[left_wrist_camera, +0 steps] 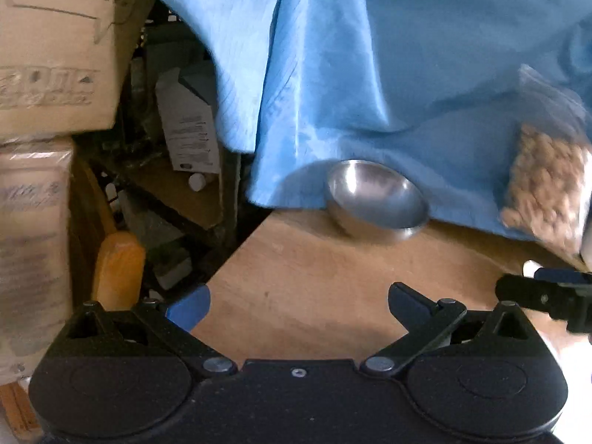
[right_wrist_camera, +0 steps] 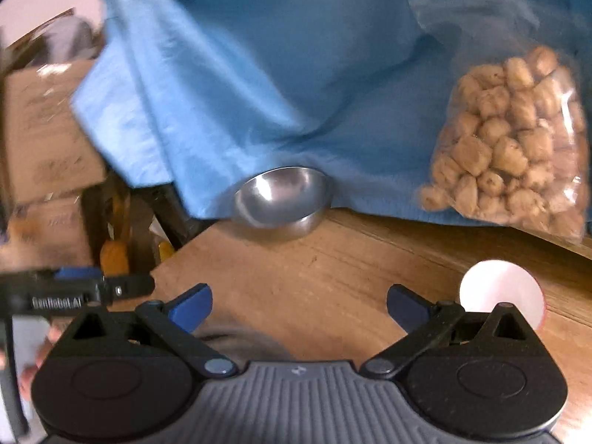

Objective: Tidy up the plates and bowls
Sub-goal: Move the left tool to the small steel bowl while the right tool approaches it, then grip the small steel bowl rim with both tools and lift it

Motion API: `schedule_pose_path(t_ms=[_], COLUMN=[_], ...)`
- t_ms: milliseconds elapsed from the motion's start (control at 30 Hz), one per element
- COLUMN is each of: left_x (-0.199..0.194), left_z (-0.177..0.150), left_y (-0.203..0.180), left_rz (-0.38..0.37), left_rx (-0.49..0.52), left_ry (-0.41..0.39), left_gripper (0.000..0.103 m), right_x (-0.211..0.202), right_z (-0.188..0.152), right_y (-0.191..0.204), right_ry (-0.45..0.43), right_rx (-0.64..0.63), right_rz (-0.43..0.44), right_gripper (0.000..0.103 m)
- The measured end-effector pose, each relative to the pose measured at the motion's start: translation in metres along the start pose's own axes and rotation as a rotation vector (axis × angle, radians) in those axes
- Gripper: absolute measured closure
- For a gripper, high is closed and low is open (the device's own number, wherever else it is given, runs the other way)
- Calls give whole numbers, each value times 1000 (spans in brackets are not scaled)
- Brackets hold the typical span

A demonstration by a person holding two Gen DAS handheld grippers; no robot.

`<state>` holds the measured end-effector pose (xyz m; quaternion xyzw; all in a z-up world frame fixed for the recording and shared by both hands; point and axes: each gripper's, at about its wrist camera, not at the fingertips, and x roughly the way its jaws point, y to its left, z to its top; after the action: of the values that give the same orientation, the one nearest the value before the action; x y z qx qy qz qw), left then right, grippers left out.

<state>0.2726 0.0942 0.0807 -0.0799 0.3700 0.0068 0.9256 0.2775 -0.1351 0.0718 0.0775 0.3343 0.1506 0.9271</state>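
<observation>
Both claws, left claw and right claw, hang wide open and empty while the steel bowl sits tipped at the table edge against blue cloth, so a careless nudge could probably knock it off.

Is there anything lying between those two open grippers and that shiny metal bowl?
Nothing visible does. Bare wooden table runs from the left gripper and the right gripper up to the metal bowl. The bag of snacks and the white cup sit off to the right; the blue cloth hangs behind the bowl.
</observation>
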Motion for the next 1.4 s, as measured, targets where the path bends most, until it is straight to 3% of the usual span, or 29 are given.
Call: schedule_pose_path(t_ms=[67,200,267,333,467,600,700,733,833,967,1100,1133,1400], left_x=[11,45,61,77,106,124,131,132,137,140,147,147,141], left_z=[12,30,36,41,47,50,49,49,48,46,42,42,36], left_y=[0,-2,-1,4,15,15,12,11,9,7,1,-1,-1], left_rz=[-11,-1,-10,-23,-46,-99,-160,-161,-181,-225,-231,-225,-219], left_rx=[-14,-58,-78,-130,-242,-275,-281,-275,-248,-261,-237,-233,-206], left_ry=[-12,-7,-22,-33,12,45,71,74,94,112,126,127,123], left_gripper=[1,1,1,1,2,13,32,39,54,58,79,80,85], right_x=[13,38,53,70,96,112,117,119,126,133,134,135,133], right_z=[20,45,51,52,49,50,52,52,51,52,52,51,41], right_y=[-6,-17,-23,-29,-41,-48,-49,-49,-53,-53,-45,-43,-38], right_ry=[25,-9,-26,-20,3,19,26,30,57,77,81,89,93], right_rx=[34,102,136,178,244,277,285,291,316,309,277,271,268], right_rz=[5,12,18,28,54,86,93,104,140,116,87,94,87], right_gripper=[0,1,9,31,36,44,68,70,73,72,75,82,88])
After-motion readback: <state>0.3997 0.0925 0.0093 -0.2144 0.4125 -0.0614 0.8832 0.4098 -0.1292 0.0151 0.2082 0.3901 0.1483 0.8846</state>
